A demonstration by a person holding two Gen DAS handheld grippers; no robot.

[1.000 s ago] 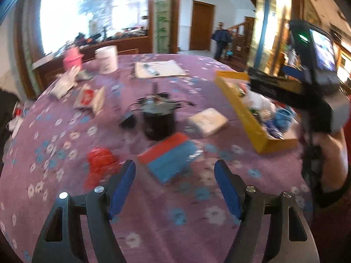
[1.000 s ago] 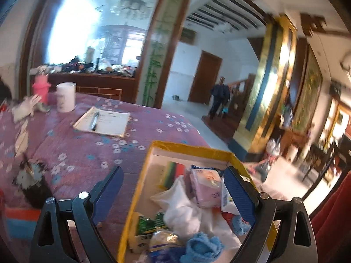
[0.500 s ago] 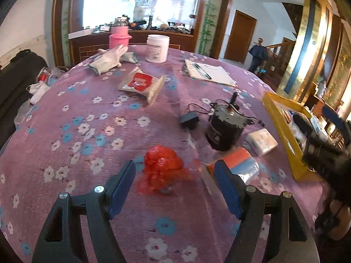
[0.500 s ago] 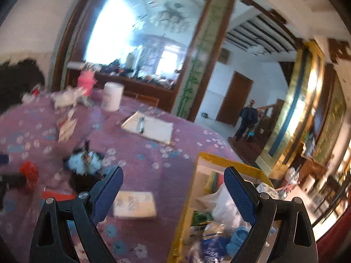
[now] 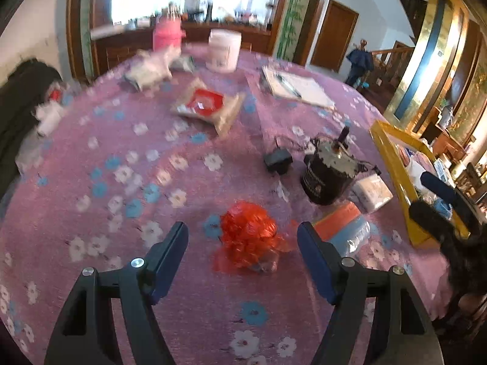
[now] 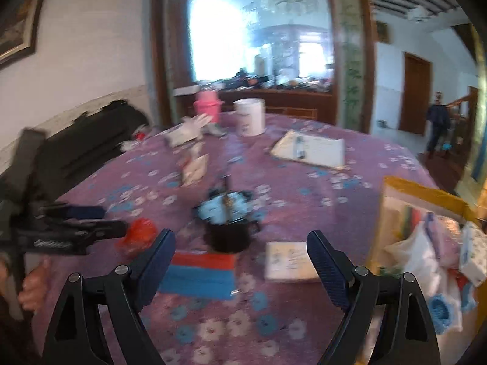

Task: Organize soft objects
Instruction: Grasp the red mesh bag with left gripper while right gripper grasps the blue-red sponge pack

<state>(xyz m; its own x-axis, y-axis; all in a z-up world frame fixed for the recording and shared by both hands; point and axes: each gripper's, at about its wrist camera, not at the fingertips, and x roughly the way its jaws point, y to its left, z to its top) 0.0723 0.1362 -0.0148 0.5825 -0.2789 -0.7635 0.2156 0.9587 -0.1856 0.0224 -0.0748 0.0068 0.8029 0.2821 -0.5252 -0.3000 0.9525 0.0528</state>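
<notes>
A crumpled red plastic bag lies on the purple flowered tablecloth, just ahead of my left gripper. That gripper is open, its blue pads wide of the bag on both sides. To the bag's right lie a red and blue packet and a white tissue pack. My right gripper hovers over the cloth with its jaws closing and nothing between them. The red and blue packet and the tissue pack lie just beyond it. A yellow box at the right holds several soft items.
A black can with wires and a black adapter stand mid-table. Farther back are a snack packet, a notebook, a white jar, a pink bottle and a white glove. A person stands in the far doorway.
My left gripper swung left from the red and blue packet until the red bag sat between its fingers. The right gripper turned left, away from the yellow box, toward the table's middle.
</notes>
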